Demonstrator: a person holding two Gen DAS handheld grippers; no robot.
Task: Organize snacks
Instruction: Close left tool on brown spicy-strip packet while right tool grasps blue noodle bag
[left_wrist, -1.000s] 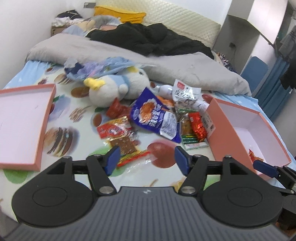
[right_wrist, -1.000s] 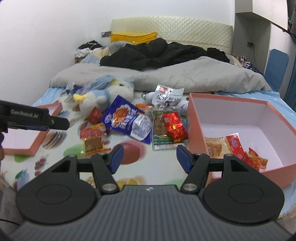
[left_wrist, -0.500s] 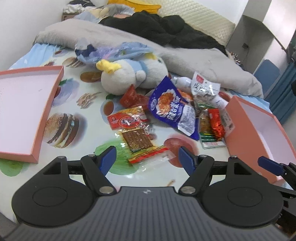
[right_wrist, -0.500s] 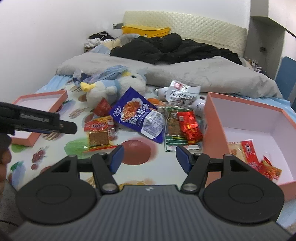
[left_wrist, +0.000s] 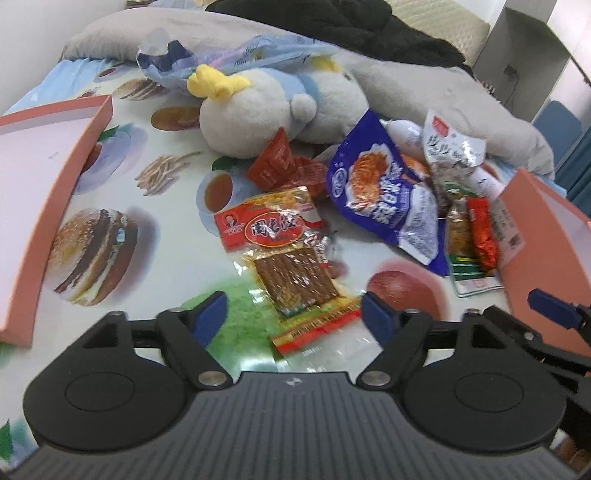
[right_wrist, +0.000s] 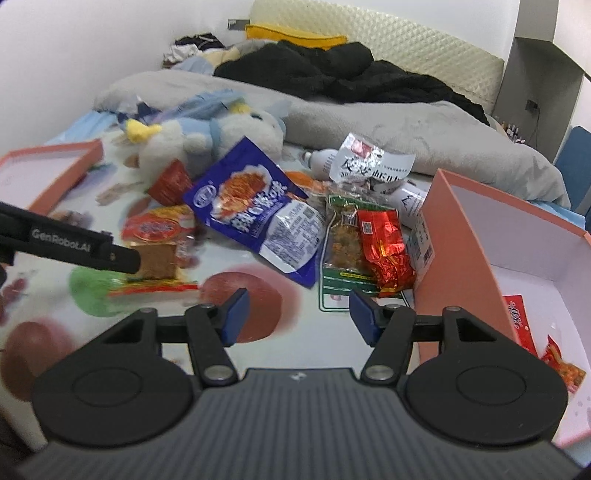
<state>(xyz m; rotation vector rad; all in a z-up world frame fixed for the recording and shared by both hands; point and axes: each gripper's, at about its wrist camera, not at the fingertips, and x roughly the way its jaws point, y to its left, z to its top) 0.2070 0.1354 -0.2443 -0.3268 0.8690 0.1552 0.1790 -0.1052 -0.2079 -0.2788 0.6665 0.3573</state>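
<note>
- The left gripper (left_wrist: 293, 314) hangs low over the printed bedsheet (left_wrist: 155, 206), its fingers (left_wrist: 210, 314) spread wide and having just been opening further. The clear packet of brown spicy strips with a red and yellow label (left_wrist: 284, 258) lies flat between them, but the pads do not press on it; I judge this packet to be the next pick.
- The right gripper (right_wrist: 297, 312) has its fingers (right_wrist: 364, 317) apart at a moderate gap with nothing between them. It points at bare sheet just short of the green-edged clear snack packet (right_wrist: 341, 254) and the red foil packet (right_wrist: 386, 251) that overlaps it.
- The loose snacks sit in a heap toward the middle of the bed, probably tipped out for sorting. The large blue and white crisp bag (right_wrist: 258, 218) lies on top, its corner over its neighbours.
- The deep salmon-pink cardboard box (right_wrist: 454, 236) stands at the bed's right side with a few red packets already on its floor, so it seems to be the destination. The red foil packet lies just beside its near wall.
- The shallow salmon-pink lid (left_wrist: 70, 184) lies near the left edge, well apart from the heap.
- The white and blue plush toy (left_wrist: 266, 107) hems the heap in behind; open sheet remains in front.
- The two grippers work close together, so a lift toward the box could cross paths.
</note>
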